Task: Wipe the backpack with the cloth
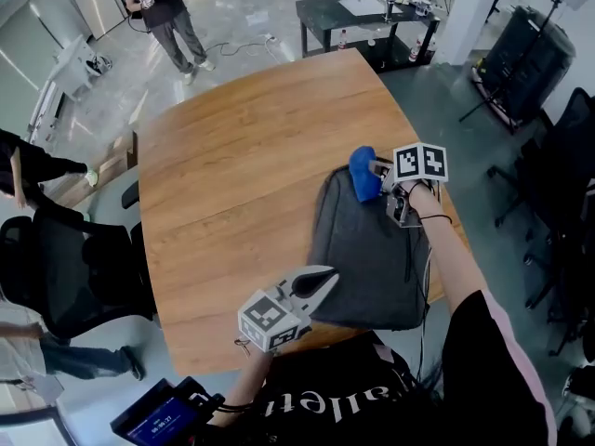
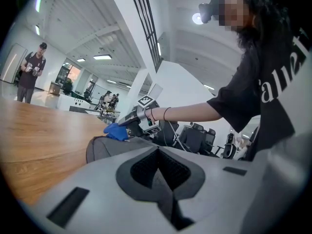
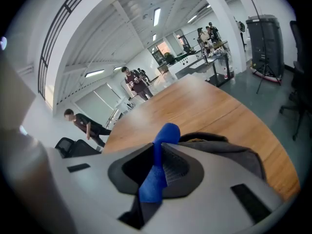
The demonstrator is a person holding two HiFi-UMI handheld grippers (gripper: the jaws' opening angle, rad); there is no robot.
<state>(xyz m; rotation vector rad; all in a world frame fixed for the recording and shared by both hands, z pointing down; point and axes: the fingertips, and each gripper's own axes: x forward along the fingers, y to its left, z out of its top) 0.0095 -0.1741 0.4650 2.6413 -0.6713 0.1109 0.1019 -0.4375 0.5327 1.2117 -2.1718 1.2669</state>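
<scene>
The right tool [image 1: 381, 173] is clamped on a blue cloth [image 1: 363, 173]. In the right gripper view a strip of the cloth runs up between the two jaws and bulges out past their tips. The cloth sits on the far end of a grey backpack [image 1: 367, 258], at the top left corner as the head view shows it.

The left tool [image 1: 323, 282] has its jaws together with nothing between them. Its tips lie over the near left edge of the backpack, but no view shows whether they touch it.

The backpack lies flat on the right side of a wooden worktop [image 1: 242, 156], with its near end close to the worktop's edge. A black office chair [image 1: 70, 263] stands just beside the worktop's left side. A person [image 1: 167, 12] stands on the floor well beyond the far edge.
</scene>
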